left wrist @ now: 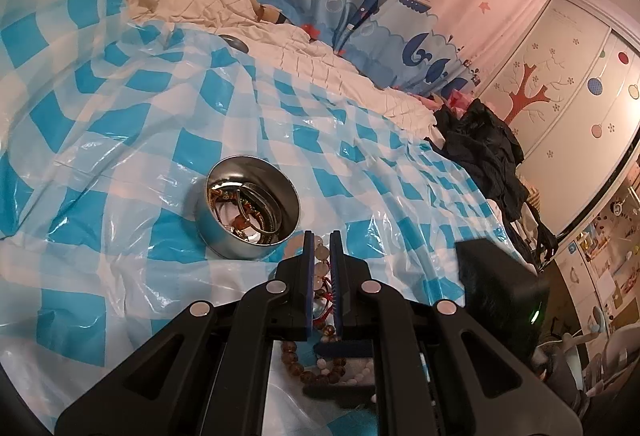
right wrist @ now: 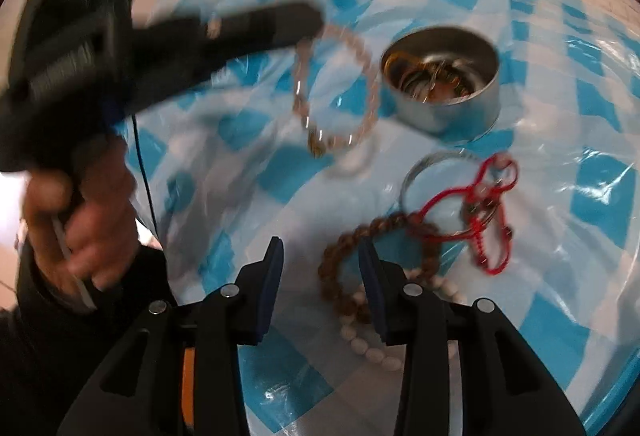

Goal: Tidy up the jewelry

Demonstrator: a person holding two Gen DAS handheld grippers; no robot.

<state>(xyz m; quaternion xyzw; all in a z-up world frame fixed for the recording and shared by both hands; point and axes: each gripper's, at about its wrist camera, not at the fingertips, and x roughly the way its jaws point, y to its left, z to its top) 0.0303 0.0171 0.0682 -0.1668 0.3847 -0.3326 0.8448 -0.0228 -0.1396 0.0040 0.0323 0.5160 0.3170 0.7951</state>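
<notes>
Black left gripper (left wrist: 322, 252) has its fingers squeezed tight on a pale bead bracelet (right wrist: 336, 92), which hangs in the air beside the metal tin (left wrist: 250, 208). More jewelry already sits inside the tin. Right gripper (right wrist: 320, 256) has its fingers spread apart with nothing between them. Near it, a brown bead bracelet (right wrist: 348, 256), a red cord bracelet (right wrist: 476, 212), white beads (right wrist: 372, 348) and a silver bangle (right wrist: 436, 164) lie on the blue checked sheet (left wrist: 120, 140) on the bed.

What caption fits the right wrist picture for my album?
Left gripper lifts a pale bead bracelet toward the metal tin.
</notes>
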